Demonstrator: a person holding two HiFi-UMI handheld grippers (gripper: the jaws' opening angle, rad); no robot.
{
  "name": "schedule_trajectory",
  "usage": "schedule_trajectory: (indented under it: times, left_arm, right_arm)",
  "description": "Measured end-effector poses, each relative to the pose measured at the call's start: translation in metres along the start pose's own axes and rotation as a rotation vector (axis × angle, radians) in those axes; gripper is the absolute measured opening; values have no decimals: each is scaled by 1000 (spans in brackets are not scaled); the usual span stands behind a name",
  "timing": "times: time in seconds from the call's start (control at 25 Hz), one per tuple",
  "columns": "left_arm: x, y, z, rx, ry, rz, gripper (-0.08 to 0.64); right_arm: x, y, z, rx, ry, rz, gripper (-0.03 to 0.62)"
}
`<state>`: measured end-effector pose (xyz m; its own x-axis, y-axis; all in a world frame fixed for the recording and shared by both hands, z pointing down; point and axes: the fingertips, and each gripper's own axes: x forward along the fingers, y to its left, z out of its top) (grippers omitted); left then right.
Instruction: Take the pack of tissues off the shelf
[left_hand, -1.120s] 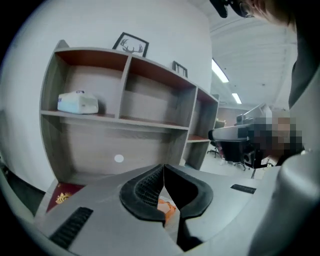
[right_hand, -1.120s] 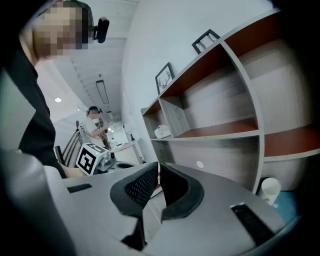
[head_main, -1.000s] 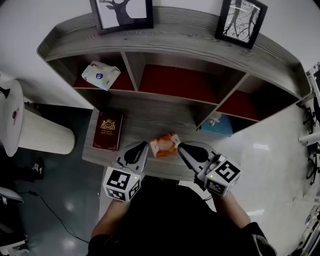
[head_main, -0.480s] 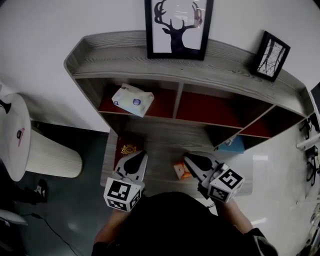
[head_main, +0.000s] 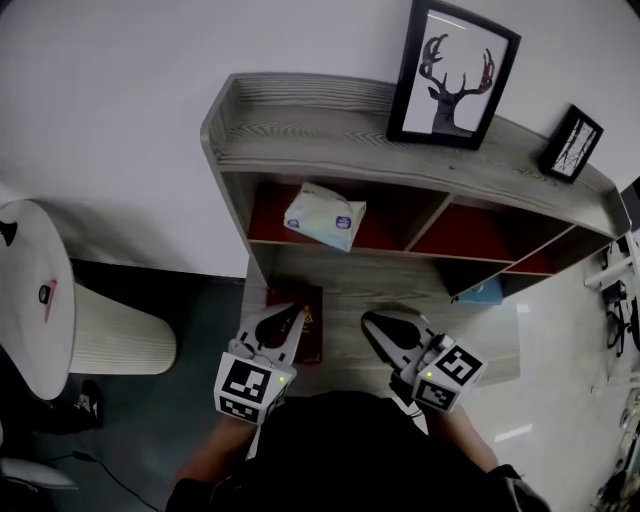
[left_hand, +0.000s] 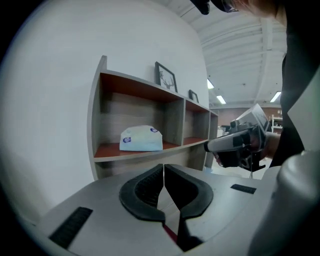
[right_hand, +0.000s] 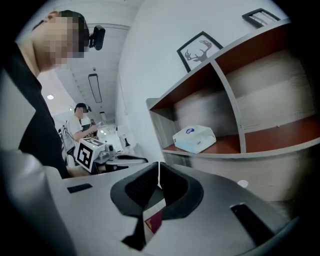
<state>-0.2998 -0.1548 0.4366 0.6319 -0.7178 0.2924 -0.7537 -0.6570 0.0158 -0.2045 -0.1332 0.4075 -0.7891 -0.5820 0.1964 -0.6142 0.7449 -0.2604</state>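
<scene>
Step in hand (my judgement): approach. No grasp has begun.

How to do it well, near to far:
- Left claw (head_main: 284, 318) and right claw (head_main: 376, 324) hang side by side at lower centre of the head view. They are over the table (head_main: 340, 300), with a red book (head_main: 302, 338) just under the left one.
- The pack (head_main: 325, 216) lies slightly askew on the red floor of the shelf's (head_main: 300, 120) left compartment, upper centre of frame, well apart from both claws.
- In the left gripper view the pack (left_hand: 141, 138) sits almost straight ahead, just above the tips. That claw looks the better placed, so use it.
- Open it wide before it enters the compartment, not inside it.
- Go in level, keeping below the top board and clear of the divider to the pack's right.
- The pack looks soft. Take it across its narrower side and squeeze only until the wrap gives, or it may squirm out.
- Raise it a little off the red floor, then draw it straight back and keep clear of the book.

Claws:
- Left: closed, with the pads meeting along the tip line and nothing between them. It touches nothing. A red sliver shows through the gap behind the pads, probably the book below.
- Right (right_hand: 159, 172): likewise closed and empty, touching nothing, with the same red glimpse beneath.
</scene>
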Motion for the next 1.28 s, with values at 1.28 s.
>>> schedule_trajectory:
  times: [1.28]
  left_arm:
    - [78, -15, 49, -23, 19, 143, 261]
  right_arm:
    - [-77, -51, 12, 19, -36, -19, 17]
